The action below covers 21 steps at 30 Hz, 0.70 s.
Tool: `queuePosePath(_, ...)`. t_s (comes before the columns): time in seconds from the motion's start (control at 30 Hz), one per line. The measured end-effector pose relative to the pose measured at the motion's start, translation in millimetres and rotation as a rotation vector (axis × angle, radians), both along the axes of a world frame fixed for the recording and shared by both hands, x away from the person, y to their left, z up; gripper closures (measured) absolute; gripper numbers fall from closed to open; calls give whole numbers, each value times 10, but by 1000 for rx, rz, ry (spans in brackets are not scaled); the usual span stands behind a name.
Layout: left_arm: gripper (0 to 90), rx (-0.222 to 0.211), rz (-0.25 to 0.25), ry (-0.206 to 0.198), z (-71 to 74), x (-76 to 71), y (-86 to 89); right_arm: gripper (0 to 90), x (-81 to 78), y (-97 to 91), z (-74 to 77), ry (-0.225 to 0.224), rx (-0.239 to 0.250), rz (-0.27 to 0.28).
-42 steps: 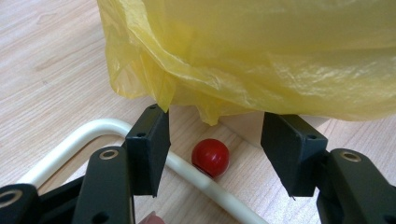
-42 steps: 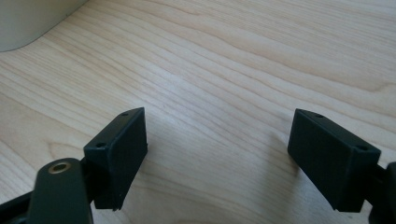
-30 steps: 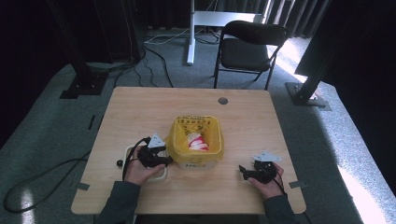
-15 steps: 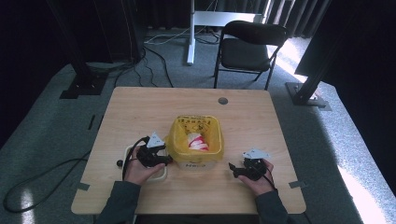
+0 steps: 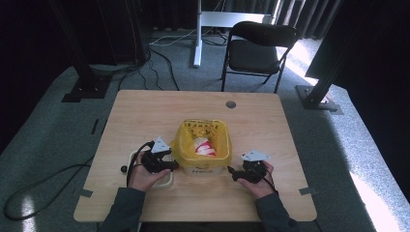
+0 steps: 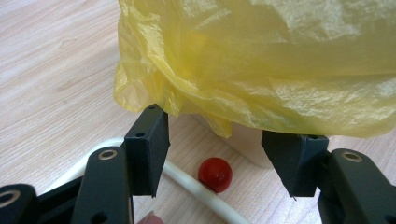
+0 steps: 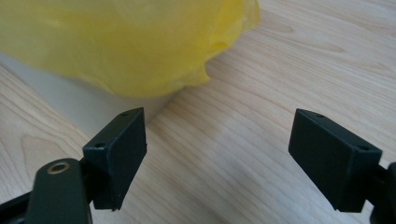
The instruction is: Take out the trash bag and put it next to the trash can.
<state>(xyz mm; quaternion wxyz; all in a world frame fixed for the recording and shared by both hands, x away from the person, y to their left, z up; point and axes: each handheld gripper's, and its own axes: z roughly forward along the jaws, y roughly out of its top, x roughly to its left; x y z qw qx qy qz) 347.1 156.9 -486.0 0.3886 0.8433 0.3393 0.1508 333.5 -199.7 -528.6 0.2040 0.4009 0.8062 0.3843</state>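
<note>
Flanking crinkly yellow bag point(image 5: 187, 143) | left hand-held gripper point(image 6: 219, 147) half-open | right hand-held gripper point(image 7: 233, 140) wide

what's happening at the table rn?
A person works on a small bin lined with a yellow bag. The left gripper, jaws part open with nothing clamped, sits at the bag's hanging edge, above a red ball. The right gripper is open beside the bin's other side, touching nothing.

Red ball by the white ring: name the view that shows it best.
The left gripper view: the red ball lies sharp and close on the table beside the white ring, between the jaws. The high view is too small to tell it; the right gripper view faces yellow bag and table.
</note>
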Motion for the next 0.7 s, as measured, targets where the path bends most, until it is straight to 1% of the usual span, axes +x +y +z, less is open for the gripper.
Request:
queuePosePath(0.27, 423, 1, 2, -6, 9, -8, -3, 187, 22, 80, 40, -11, 1, 14)
queuePosePath(0.5, 423, -1, 3, -11, 27, -14, -1, 187, 30, 101, 52, -13, 5, 14)
queuePosePath(0.7, 423, 0, 8, -18, 43, -23, -3, 187, 20, 94, 94, -27, 14, 9)
